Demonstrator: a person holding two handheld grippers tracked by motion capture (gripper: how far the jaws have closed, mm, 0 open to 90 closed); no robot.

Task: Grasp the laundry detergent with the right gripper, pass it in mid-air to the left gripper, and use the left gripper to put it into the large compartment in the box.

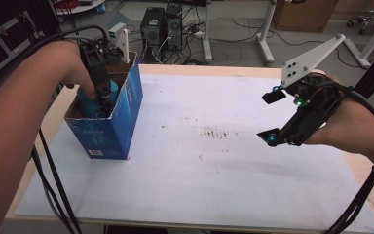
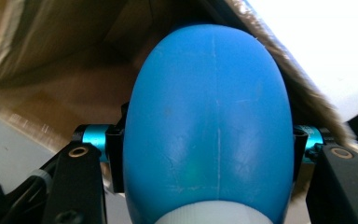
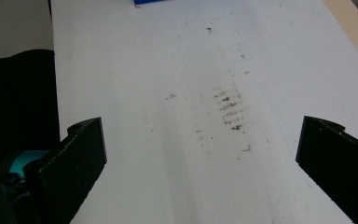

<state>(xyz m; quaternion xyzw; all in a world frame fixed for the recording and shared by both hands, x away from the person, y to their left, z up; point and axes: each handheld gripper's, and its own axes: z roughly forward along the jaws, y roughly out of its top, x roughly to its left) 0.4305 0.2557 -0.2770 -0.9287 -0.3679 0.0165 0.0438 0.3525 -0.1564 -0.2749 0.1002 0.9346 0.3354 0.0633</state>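
A smooth blue egg-shaped object (image 2: 209,88) with a white end nearest the camera sits between the pads of my left gripper (image 2: 207,144), which is shut on its sides. In the high view my left gripper (image 1: 102,103) points down into an open blue cardboard box (image 1: 121,122) at the table's left, with the blue object (image 1: 86,100) inside the box opening. The box's brown inner walls (image 2: 51,70) surround the object. Above the right side of the white sheet, my right gripper (image 1: 272,117) is open, nothing between its jaws (image 3: 200,154).
A white sheet (image 1: 224,175) with dark smudges (image 3: 228,109) covers the wooden table (image 1: 214,70). A corner of the blue box (image 3: 149,2) lies far ahead of the right gripper. Computer towers (image 1: 160,24), cables and desk legs stand on the floor beyond the table.
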